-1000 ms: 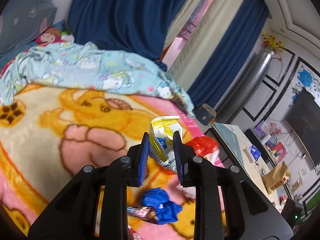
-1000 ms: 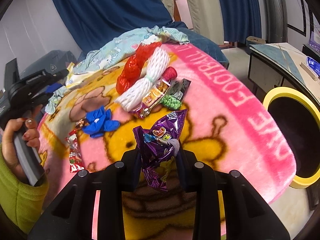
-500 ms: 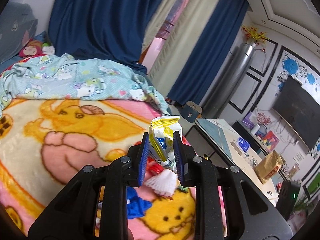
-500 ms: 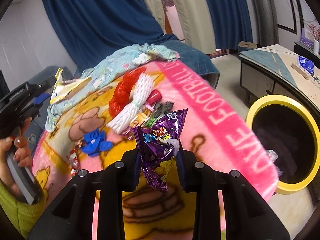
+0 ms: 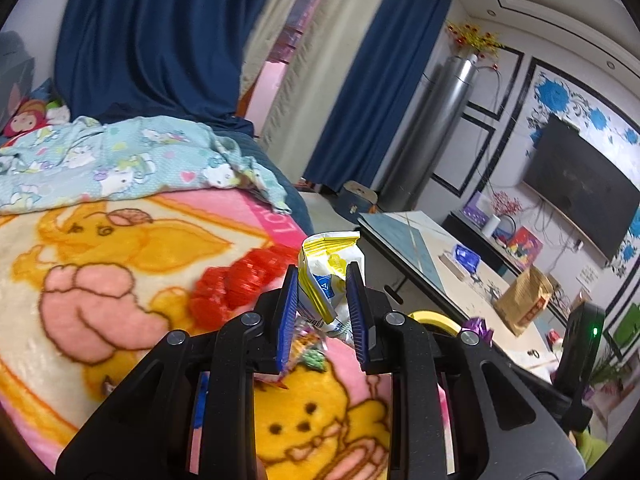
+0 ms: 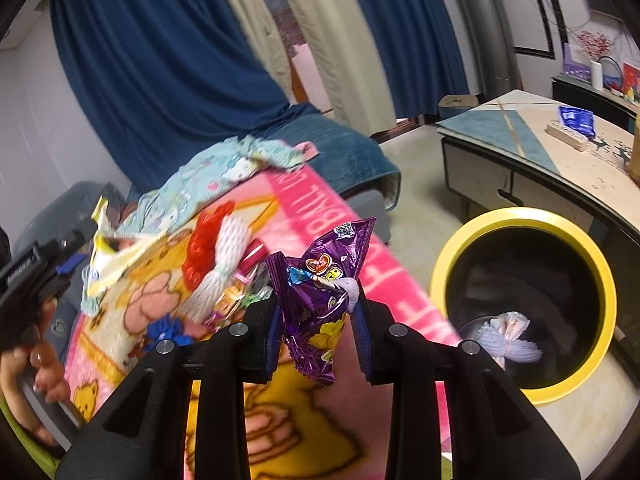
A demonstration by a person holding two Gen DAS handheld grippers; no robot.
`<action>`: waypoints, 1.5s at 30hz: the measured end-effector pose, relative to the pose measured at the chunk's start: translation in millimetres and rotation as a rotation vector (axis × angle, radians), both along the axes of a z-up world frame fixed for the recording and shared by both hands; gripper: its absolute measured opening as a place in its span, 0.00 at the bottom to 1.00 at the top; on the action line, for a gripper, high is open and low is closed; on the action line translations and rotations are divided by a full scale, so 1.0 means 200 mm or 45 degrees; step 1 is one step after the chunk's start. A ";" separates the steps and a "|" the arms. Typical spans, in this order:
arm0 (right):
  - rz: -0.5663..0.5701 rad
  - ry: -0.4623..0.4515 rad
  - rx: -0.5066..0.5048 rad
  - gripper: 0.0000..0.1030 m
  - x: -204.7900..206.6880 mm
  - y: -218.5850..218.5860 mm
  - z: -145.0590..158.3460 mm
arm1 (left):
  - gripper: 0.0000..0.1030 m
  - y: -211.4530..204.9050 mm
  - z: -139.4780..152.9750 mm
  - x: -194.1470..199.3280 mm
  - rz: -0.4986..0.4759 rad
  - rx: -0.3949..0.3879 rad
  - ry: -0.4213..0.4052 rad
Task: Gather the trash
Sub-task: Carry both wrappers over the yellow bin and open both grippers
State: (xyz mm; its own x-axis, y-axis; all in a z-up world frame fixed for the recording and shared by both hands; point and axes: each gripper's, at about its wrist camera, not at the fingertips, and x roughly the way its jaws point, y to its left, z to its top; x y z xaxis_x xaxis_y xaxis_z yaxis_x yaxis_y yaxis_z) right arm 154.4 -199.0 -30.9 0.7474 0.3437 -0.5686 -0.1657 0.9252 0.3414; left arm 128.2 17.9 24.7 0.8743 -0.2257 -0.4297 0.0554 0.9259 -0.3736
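Observation:
My left gripper (image 5: 322,280) is shut on a yellow and white snack wrapper (image 5: 326,264), held up over the pink cartoon blanket (image 5: 100,280). The right gripper (image 6: 318,300) is shut on a purple snack wrapper (image 6: 320,280), above the blanket's edge. Just to its right on the floor stands a black bin with a yellow rim (image 6: 604,280). More trash lies on the blanket: a red mesh (image 6: 204,240), a white foam net (image 6: 220,276), small candy wrappers (image 6: 232,300) and a blue wrapper (image 6: 164,328). The right wrist view also shows the left gripper (image 6: 68,260) with its wrapper at far left.
A white foam net (image 6: 508,336) lies inside the bin. A low coffee table (image 6: 520,152) stands behind the bin, with a blue packet (image 6: 576,120) on it. A light blue printed sheet (image 5: 120,160) covers the bed's far end. Dark blue curtains (image 5: 140,40) hang behind.
Both grippers have swung right along the bed with their wrappers still held. The bin now looms larger and closer in the right wrist view.

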 end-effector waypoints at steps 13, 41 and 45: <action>-0.161 -0.019 0.047 0.28 0.03 -0.27 0.03 | 0.17 -0.32 -0.05 0.08 -0.172 0.081 0.022; -0.437 0.046 0.117 0.28 0.08 -0.74 -0.06 | 0.17 -0.91 -0.27 0.26 -0.455 0.275 0.109; -0.458 0.075 0.130 0.28 0.09 -0.79 -0.08 | 0.17 -0.98 -0.31 0.31 -0.481 0.302 0.124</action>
